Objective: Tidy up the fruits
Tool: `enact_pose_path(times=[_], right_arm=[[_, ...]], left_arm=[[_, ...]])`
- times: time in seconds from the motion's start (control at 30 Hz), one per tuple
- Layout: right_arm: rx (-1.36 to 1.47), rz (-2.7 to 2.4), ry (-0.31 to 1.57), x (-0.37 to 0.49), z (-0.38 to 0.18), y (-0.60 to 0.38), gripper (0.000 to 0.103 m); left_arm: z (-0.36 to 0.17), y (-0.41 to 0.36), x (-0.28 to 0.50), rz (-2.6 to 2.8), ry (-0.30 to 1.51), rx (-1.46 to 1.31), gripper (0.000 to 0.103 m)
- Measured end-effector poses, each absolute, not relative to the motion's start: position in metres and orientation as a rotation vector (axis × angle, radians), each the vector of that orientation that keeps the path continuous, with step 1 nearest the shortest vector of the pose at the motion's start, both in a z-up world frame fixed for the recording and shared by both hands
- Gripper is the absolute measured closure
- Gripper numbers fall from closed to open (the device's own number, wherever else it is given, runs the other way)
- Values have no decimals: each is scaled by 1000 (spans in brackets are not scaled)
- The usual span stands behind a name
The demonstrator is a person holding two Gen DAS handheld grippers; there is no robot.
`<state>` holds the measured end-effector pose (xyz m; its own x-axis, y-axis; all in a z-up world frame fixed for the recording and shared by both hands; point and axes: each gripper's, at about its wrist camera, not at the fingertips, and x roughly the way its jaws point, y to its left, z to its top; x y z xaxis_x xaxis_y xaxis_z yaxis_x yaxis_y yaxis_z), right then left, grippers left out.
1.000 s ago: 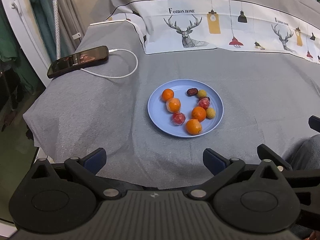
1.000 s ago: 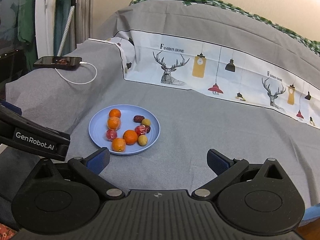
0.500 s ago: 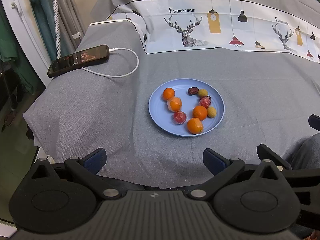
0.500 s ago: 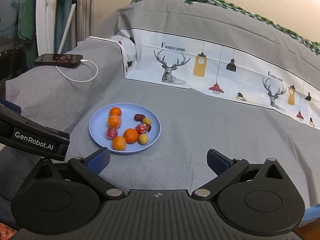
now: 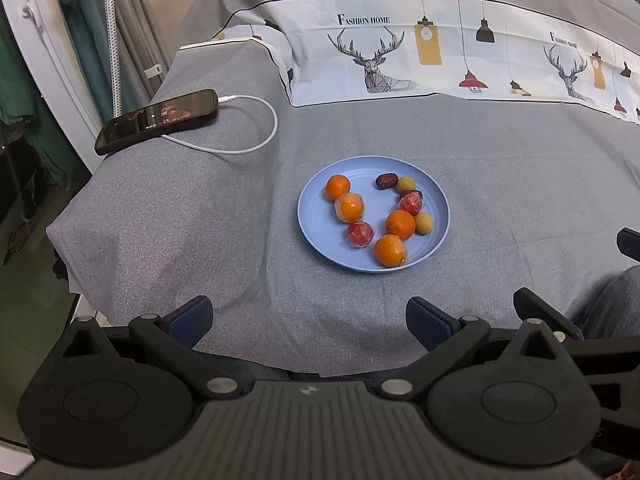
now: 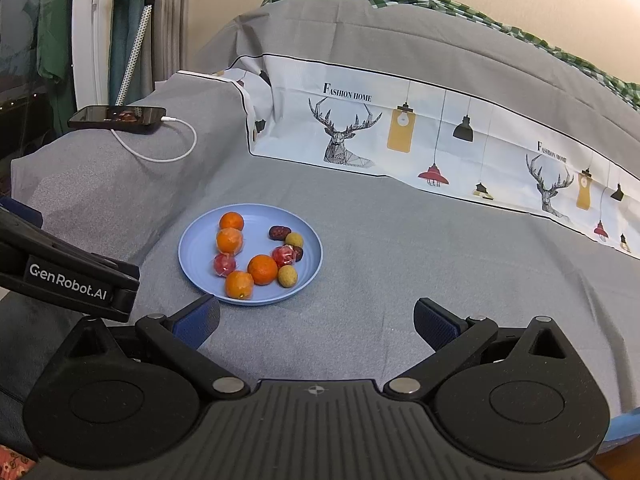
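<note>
Over the last second very little has shifted: in the left wrist view the blue plate [image 5: 434,216] has slid slightly right and up, and in the right wrist view it sits a touch lower and nearer than it did, so both cameras have drifted a little while the fruit kept its places. The left gripper [image 5: 308,320] and right gripper [image 6: 316,320] both hang short of the plate with their fingers spread wide and nothing between them.

All the fruit lies on the plate, which rests on the grey bed cover [image 5: 500,184]: four oranges [image 5: 400,224], one of them in a clear wrap, two red wrapped fruits [image 5: 360,234], two small yellow ones [image 5: 424,223] and dark red dates [image 5: 386,181]. They are loosely mixed, not grouped by kind. A phone [image 5: 158,120] on its white cable [image 5: 256,140] lies well apart at the bed's far left corner.

As a judgement, such slight drift moves no fruit; whether sorting is ahead or gathering onto the plate is done, the scene fits either
</note>
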<state>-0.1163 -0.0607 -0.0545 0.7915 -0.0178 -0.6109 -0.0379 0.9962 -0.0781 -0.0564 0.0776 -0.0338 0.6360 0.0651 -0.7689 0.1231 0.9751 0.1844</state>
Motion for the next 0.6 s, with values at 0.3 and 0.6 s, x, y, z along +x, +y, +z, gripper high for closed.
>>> enact_pose_path(times=[0.3, 0.6], right_arm=[[-88, 11, 658, -116, -55, -61, 1], [-88, 11, 659, -116, -55, -60, 1]], left_arm=[[-34, 77, -55, -33, 886, 229, 0], [-35, 78, -55, -32, 885, 231, 0]])
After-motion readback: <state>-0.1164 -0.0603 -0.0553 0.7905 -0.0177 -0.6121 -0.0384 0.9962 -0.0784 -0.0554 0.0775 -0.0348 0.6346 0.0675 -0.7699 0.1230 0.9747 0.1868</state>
